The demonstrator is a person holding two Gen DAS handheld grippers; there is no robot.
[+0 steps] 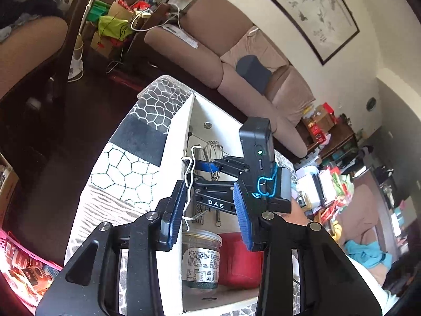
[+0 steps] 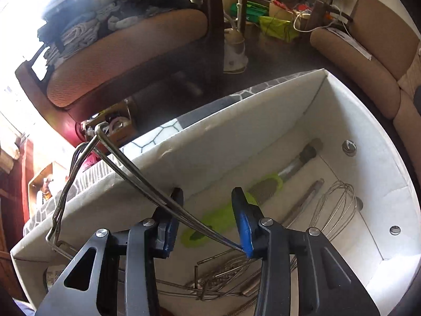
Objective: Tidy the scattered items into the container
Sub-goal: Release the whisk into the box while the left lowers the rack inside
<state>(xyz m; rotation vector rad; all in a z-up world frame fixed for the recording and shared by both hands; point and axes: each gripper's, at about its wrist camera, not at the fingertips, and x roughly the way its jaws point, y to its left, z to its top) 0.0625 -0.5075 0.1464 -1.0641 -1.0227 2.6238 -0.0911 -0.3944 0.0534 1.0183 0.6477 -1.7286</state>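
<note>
The container is a white box (image 1: 184, 131) on a patterned cloth; its white inner wall fills the right wrist view (image 2: 236, 142). My left gripper (image 1: 209, 210) is open above the box's near wall, with a bent white wire hook (image 1: 190, 184) beside its left pad. My right gripper (image 2: 208, 223) is open over the box; a metal wire rack (image 2: 113, 163) leans across its jaws and rests against the right pad. It also shows in the left wrist view (image 1: 210, 169). Inside lie a whisk (image 2: 331, 205), a green-edged grater (image 2: 263, 189) and a jar (image 1: 201, 258).
A red item (image 1: 240, 260) sits in the box beside the jar. Loose metal utensils (image 2: 223, 276) lie on the box floor. A brown sofa (image 1: 210, 44) stands behind. A pink basket (image 1: 23, 260) sits on the floor at left. A chair piled with clothes (image 2: 118, 34) stands beyond the box.
</note>
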